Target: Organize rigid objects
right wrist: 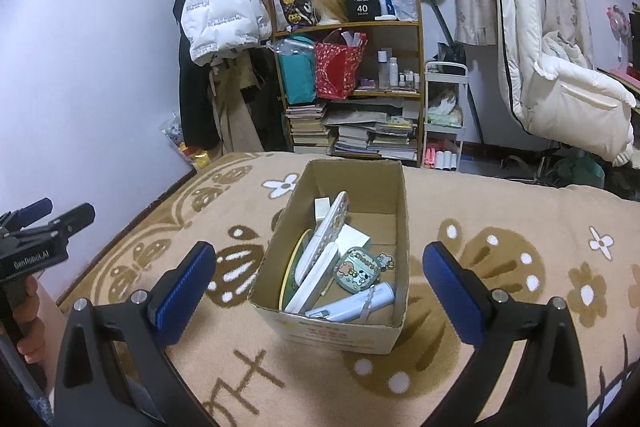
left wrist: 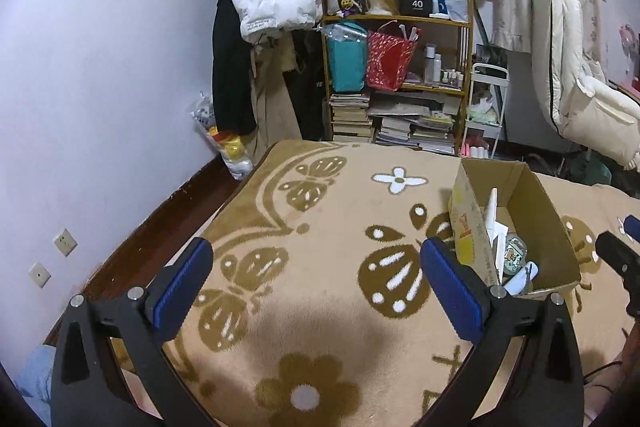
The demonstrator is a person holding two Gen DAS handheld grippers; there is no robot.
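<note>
An open cardboard box (right wrist: 394, 211) stands on the patterned blanket (right wrist: 500, 195), straight ahead of my right gripper (right wrist: 320, 261), which is open and empty just short of the box's near wall. Inside lie a white remote (right wrist: 326, 233), a pale blue case (right wrist: 352, 303), a round cartoon-print item (right wrist: 356, 269), a white box (right wrist: 354, 237) and a flat disc at the left wall. My left gripper (left wrist: 318, 253) is open over bare blanket (left wrist: 320, 211), with the same box (left wrist: 544, 211) off to its right. The other gripper's tip (left wrist: 618, 253) shows at the right edge.
A shelf (right wrist: 419, 75) with bags, bottles and stacked books stands beyond the bed's far edge, beside hanging coats (right wrist: 224, 11). A white padded chair (right wrist: 560, 75) sits at the right. A wall (left wrist: 100, 87) runs along the bed's left side. A hand (right wrist: 30, 323) holds the left gripper.
</note>
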